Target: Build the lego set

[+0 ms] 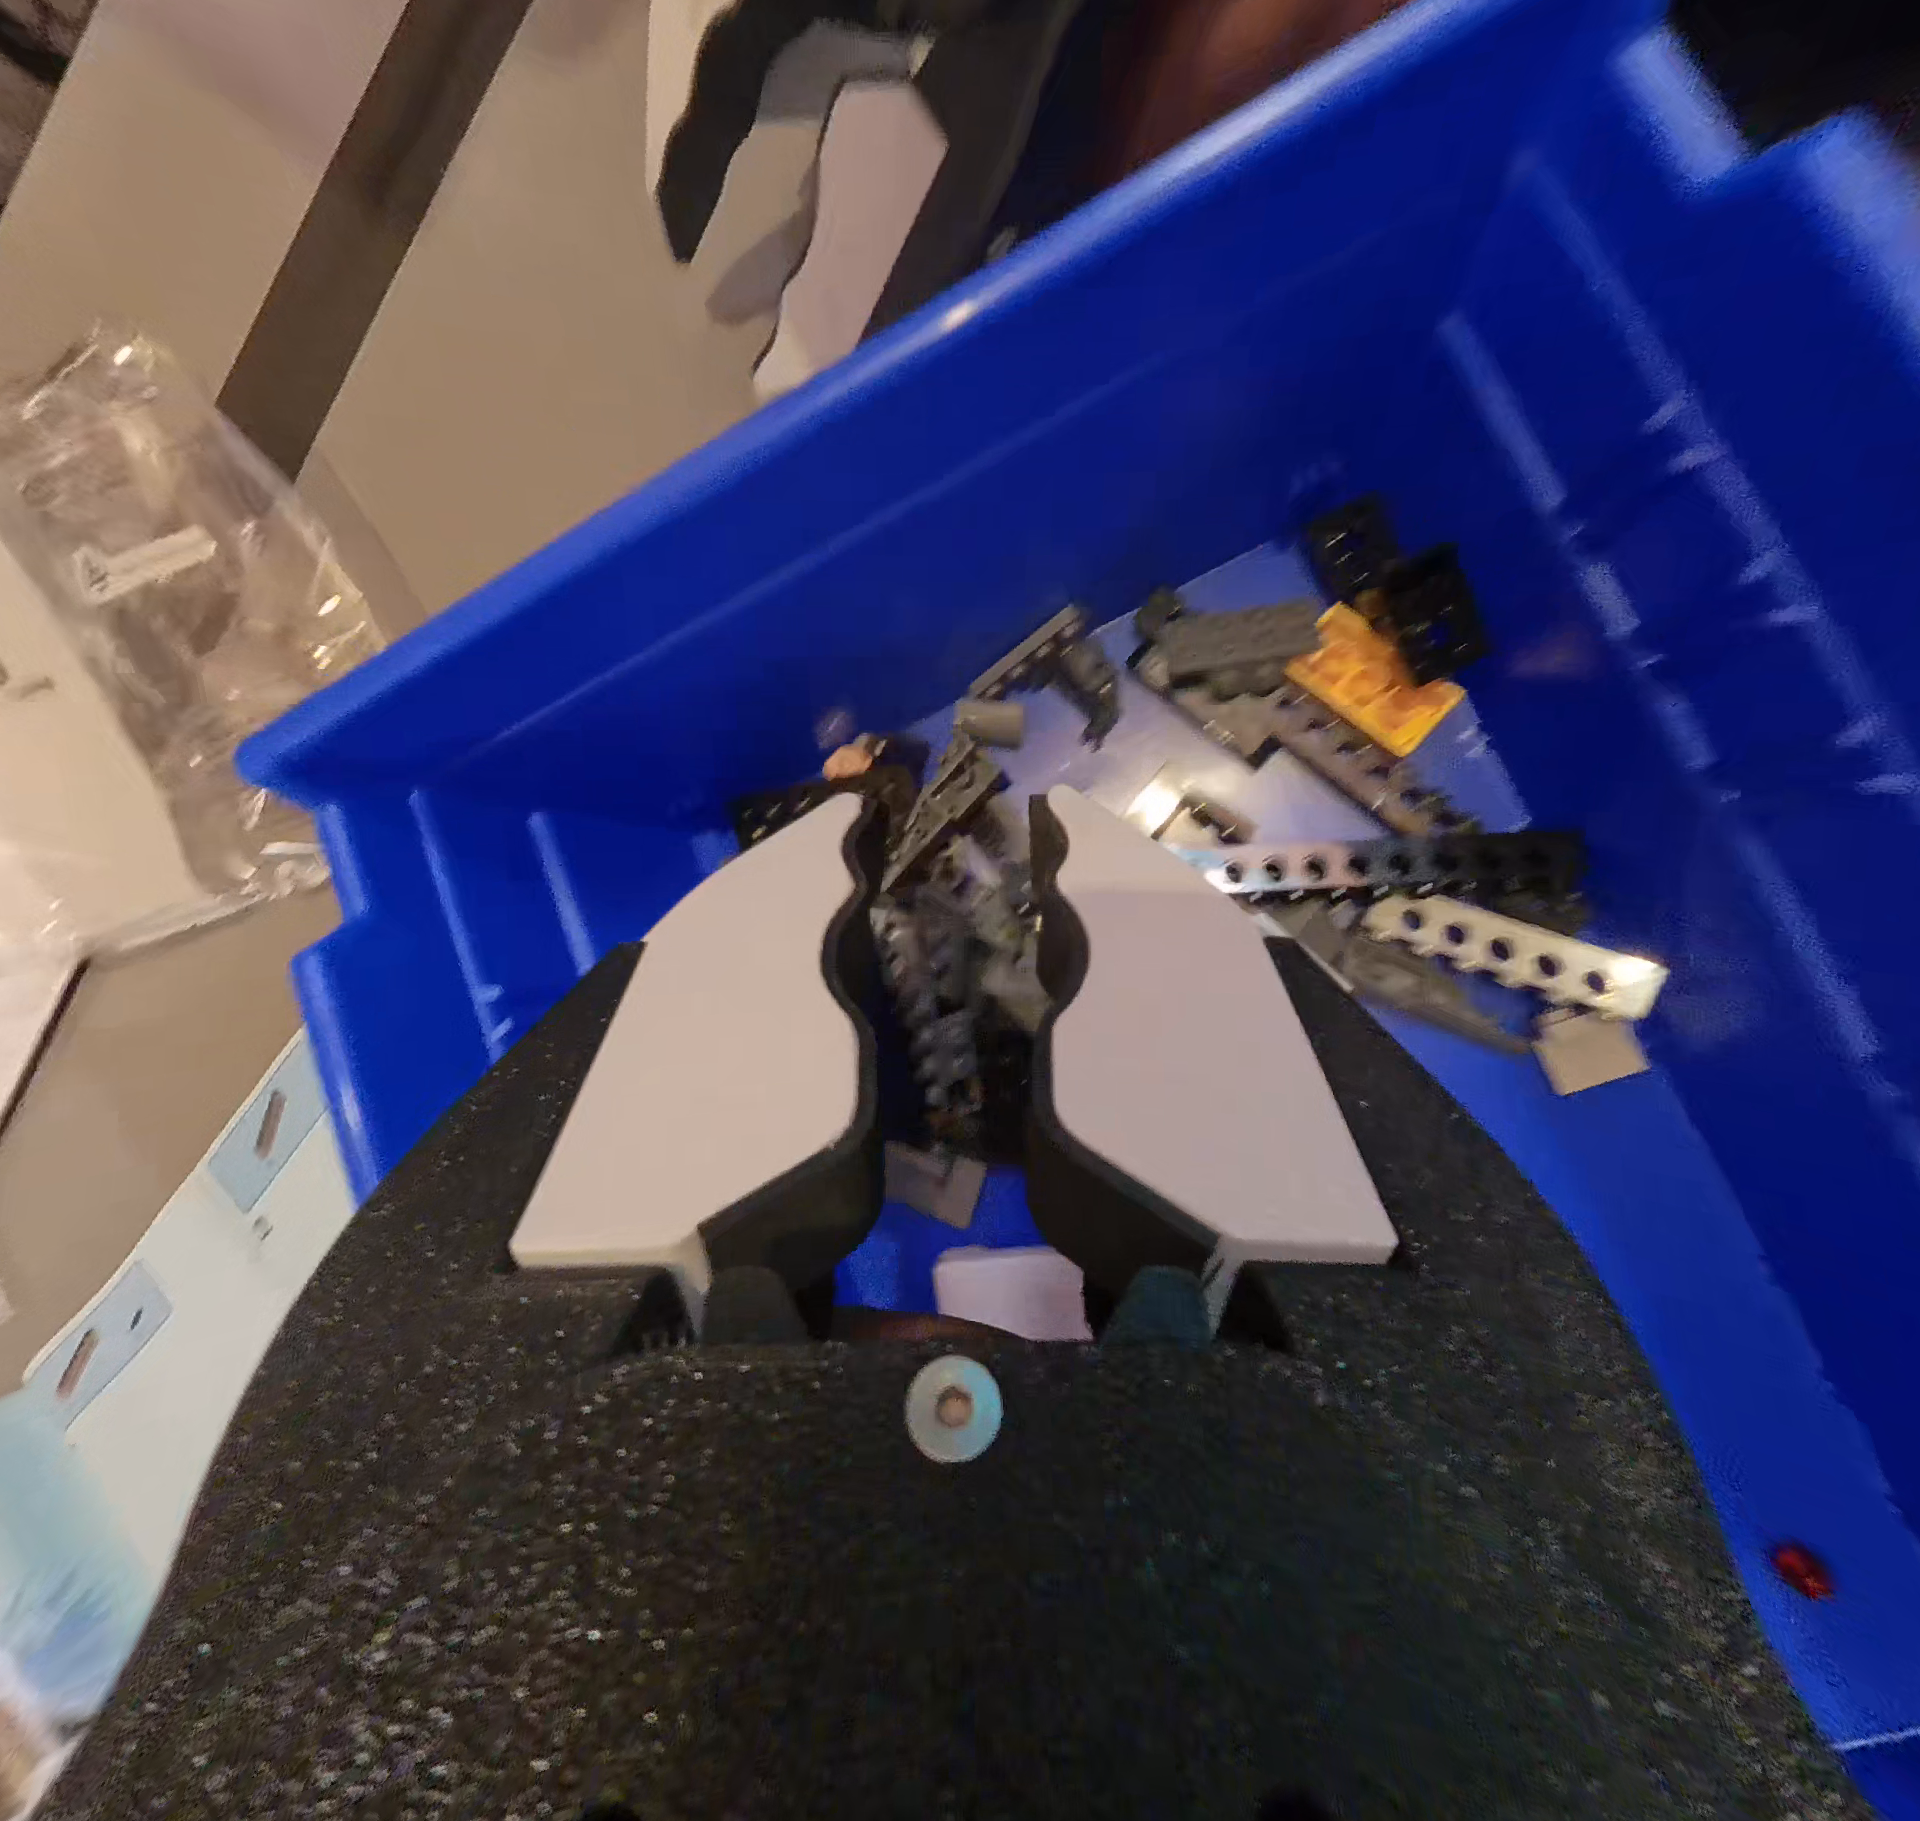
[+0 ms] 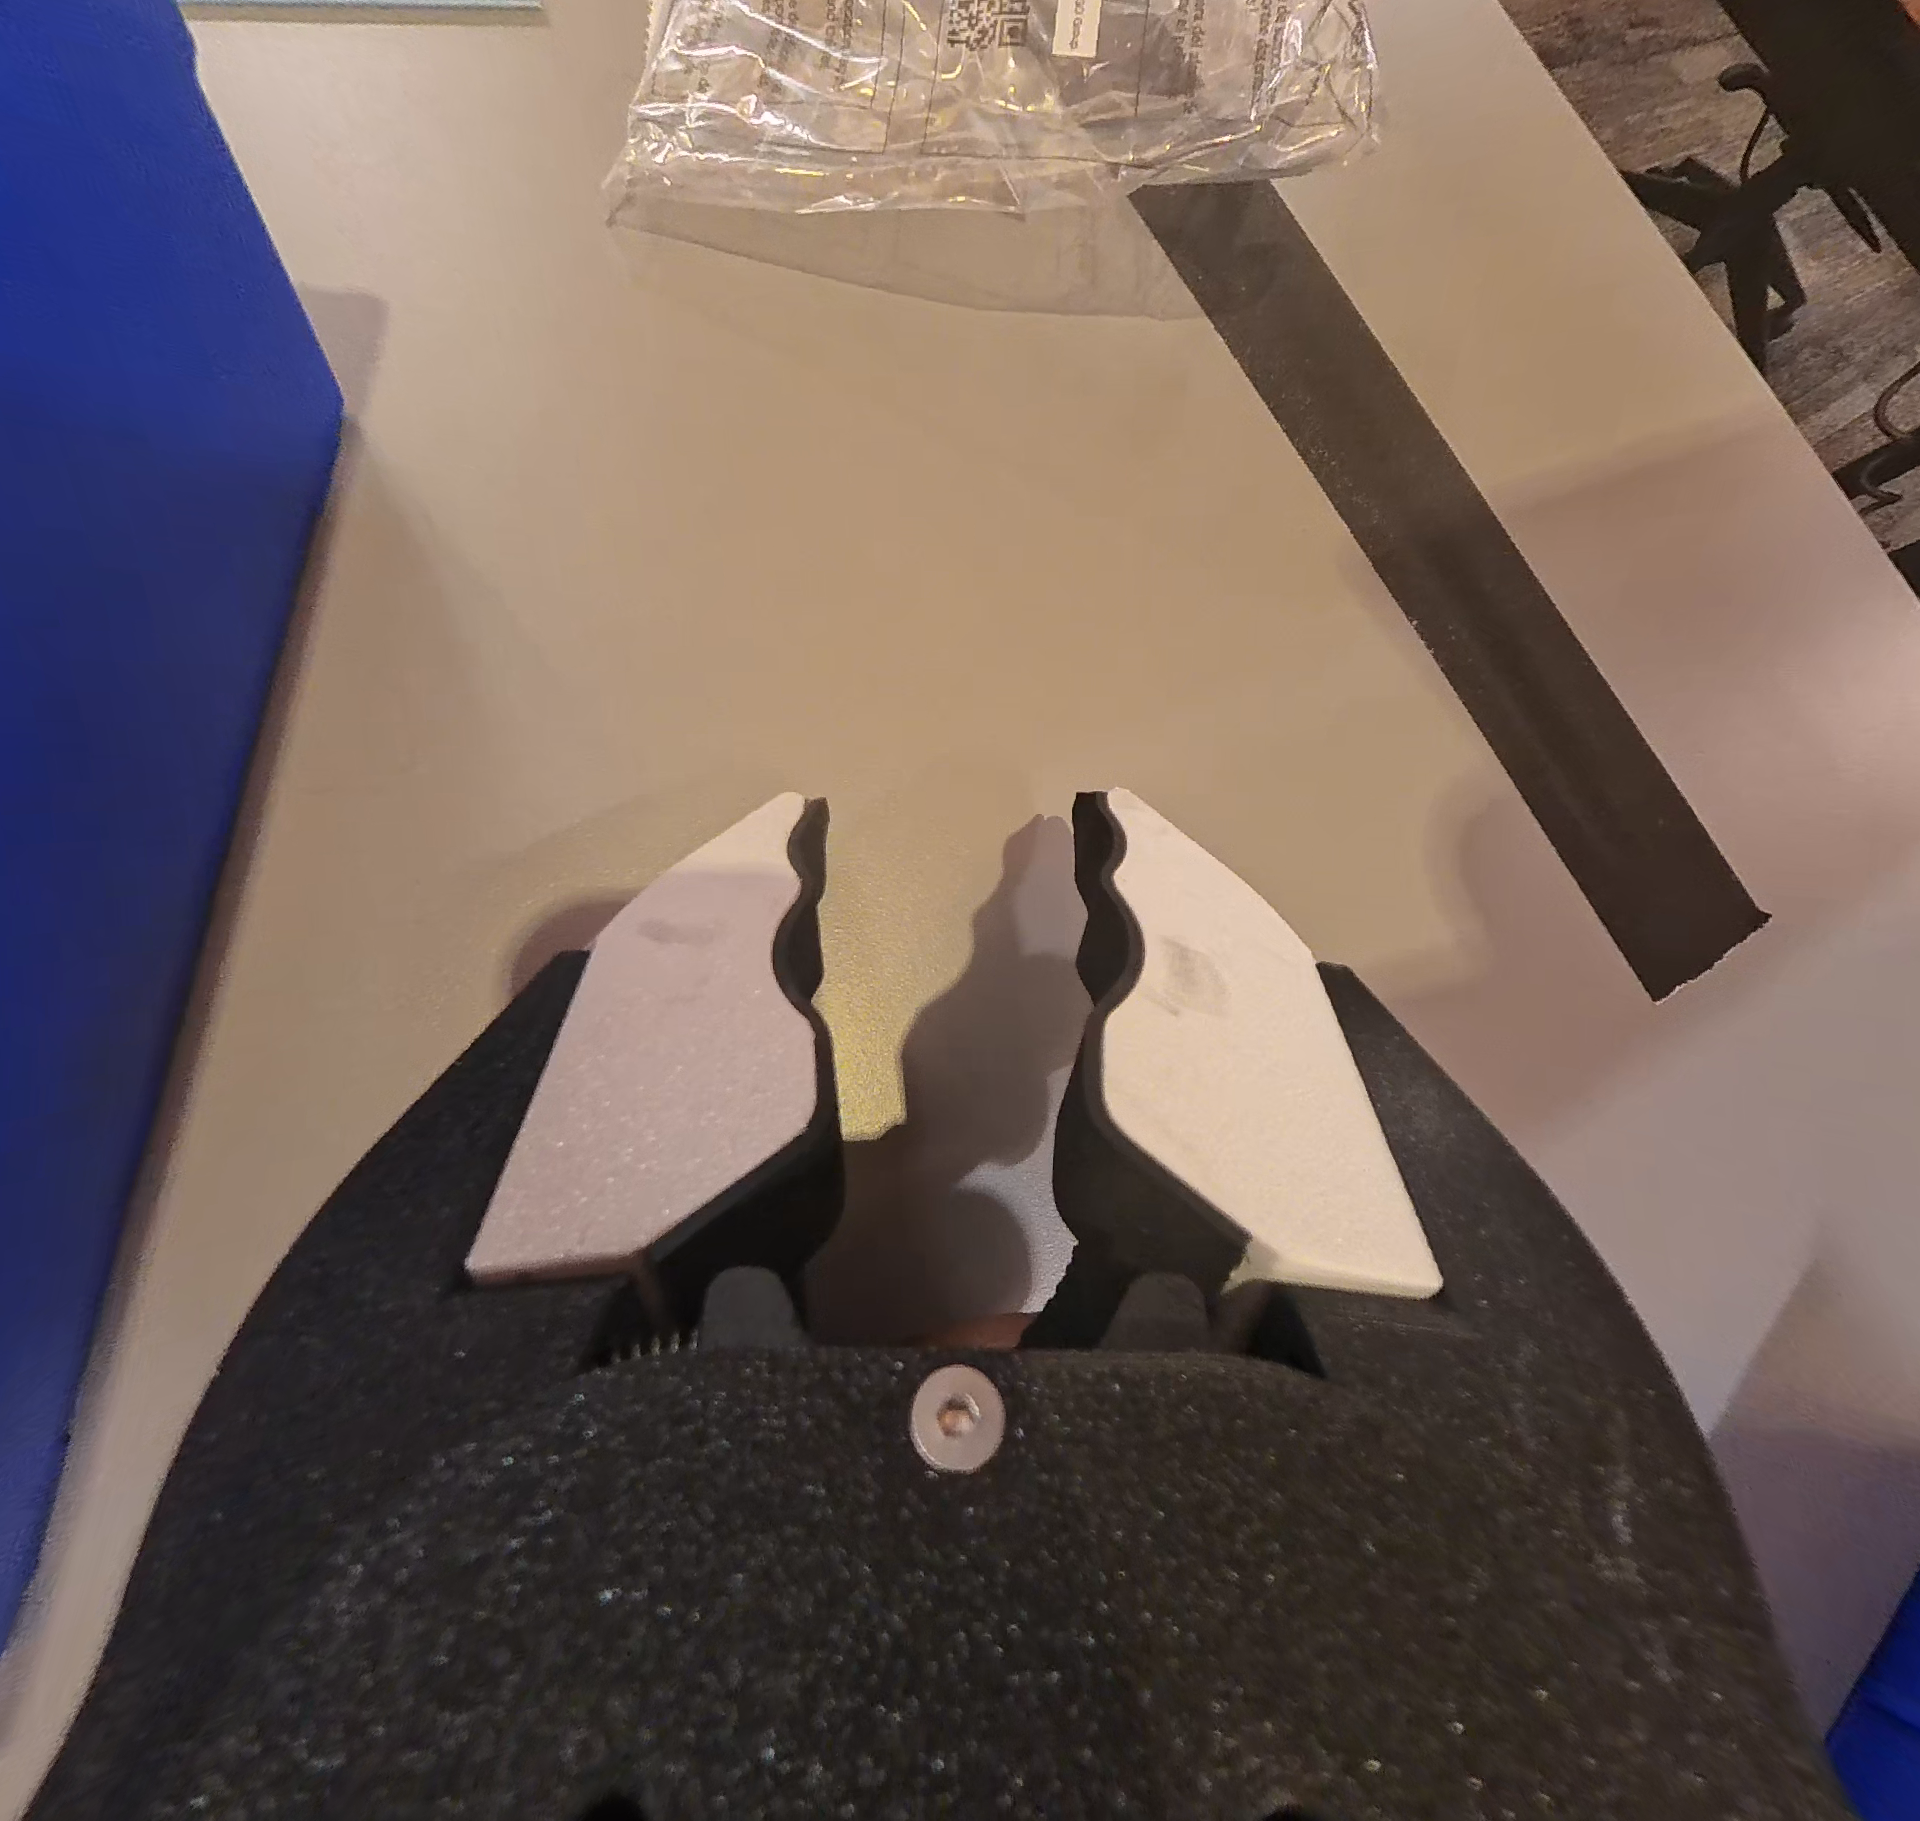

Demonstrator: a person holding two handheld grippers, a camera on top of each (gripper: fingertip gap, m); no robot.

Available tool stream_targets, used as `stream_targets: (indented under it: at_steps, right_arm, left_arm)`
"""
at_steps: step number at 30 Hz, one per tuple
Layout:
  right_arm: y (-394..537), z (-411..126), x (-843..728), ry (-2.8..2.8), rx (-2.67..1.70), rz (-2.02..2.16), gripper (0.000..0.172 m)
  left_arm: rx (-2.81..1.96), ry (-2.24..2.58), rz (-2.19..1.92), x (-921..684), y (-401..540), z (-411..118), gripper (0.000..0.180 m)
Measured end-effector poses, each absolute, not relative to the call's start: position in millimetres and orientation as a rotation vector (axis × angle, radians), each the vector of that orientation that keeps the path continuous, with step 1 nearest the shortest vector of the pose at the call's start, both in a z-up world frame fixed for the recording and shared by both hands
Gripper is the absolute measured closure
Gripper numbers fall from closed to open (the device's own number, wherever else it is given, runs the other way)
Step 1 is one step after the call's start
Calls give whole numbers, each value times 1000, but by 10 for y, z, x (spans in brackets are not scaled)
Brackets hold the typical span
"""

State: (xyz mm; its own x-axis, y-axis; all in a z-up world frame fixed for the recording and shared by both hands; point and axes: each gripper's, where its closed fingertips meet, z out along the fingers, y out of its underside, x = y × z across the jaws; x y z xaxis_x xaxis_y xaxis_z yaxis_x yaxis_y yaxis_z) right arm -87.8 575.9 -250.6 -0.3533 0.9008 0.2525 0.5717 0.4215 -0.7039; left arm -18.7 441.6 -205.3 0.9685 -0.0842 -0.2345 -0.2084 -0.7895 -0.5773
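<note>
The left gripper is inside a blue bin. Its fingers are spread a little way. Grey and black toy bricks show in the gap between them. The picture is blurry, so I cannot tell if the fingers press on any brick or just hang over the pile. More bricks lie on the floor of the bin to the right: long grey bars with holes, a dark grey flat piece, an orange piece and black pieces near the far corner. A tiny toy figure lies near the bin wall, just past the fingertips. Outside the bin, to the left, a clear plastic bag sits on the worktop.

The right gripper is low over the tan worktop. Its fingers are spread wide with nothing between them. The blue bin stands close on the left. Farther ahead lies the clear plastic bag. A black strip runs across the worktop on the right.
</note>
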Motion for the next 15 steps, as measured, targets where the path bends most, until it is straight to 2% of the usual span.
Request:
stream_targets:
  at_steps: [5, 15]
  right_arm:
    - [5758, -2503, -878, -2053, -1237, 679, 125]
    - [5755, -2506, -876, -2058, -1239, 683, 125]
  left_arm:
    - [-2461, 231, 56, 139, 4644, -2141, 161]
    - [-2526, 199, 87, 44, 4746, -2453, 164]
